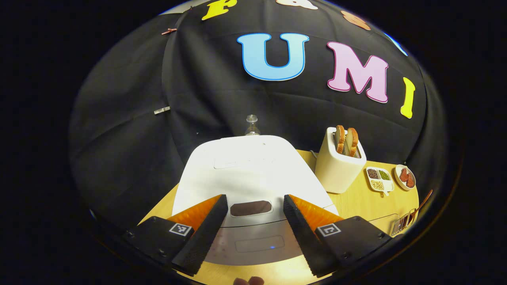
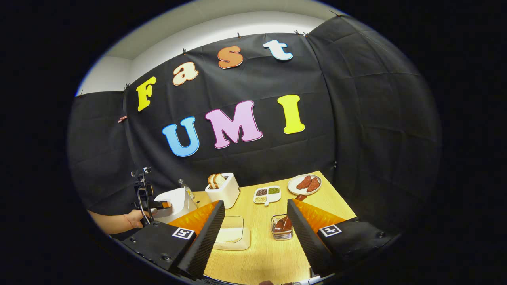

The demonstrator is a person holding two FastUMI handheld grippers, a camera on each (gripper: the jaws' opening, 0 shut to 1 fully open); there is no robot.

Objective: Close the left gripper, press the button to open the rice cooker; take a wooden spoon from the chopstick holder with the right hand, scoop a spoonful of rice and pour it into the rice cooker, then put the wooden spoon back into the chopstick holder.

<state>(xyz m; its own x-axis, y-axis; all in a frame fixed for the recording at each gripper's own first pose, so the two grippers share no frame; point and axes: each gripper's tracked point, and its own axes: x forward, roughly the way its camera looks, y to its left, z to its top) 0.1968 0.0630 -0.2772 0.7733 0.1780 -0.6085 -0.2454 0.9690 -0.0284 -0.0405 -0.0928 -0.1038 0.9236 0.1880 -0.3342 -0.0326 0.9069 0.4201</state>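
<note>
Right under the left gripper point(image 1: 251, 233), whose jaws are held wide open, the white lidded rice cooker point(image 1: 253, 178) is framed, its dark oblong button point(image 1: 251, 208) lying crosswise dead ahead between them.

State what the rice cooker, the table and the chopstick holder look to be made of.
Rice cooker: likely glossy white plastic, smooth with soft glare.
Table: wood or wood-look laminate, pale with fine grain lines.
Chopstick holder: clear plastic or glass, see-through walls.

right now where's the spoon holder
In the right gripper view the holder stands on the table just inside the right finger, right of the rice tray.
</note>
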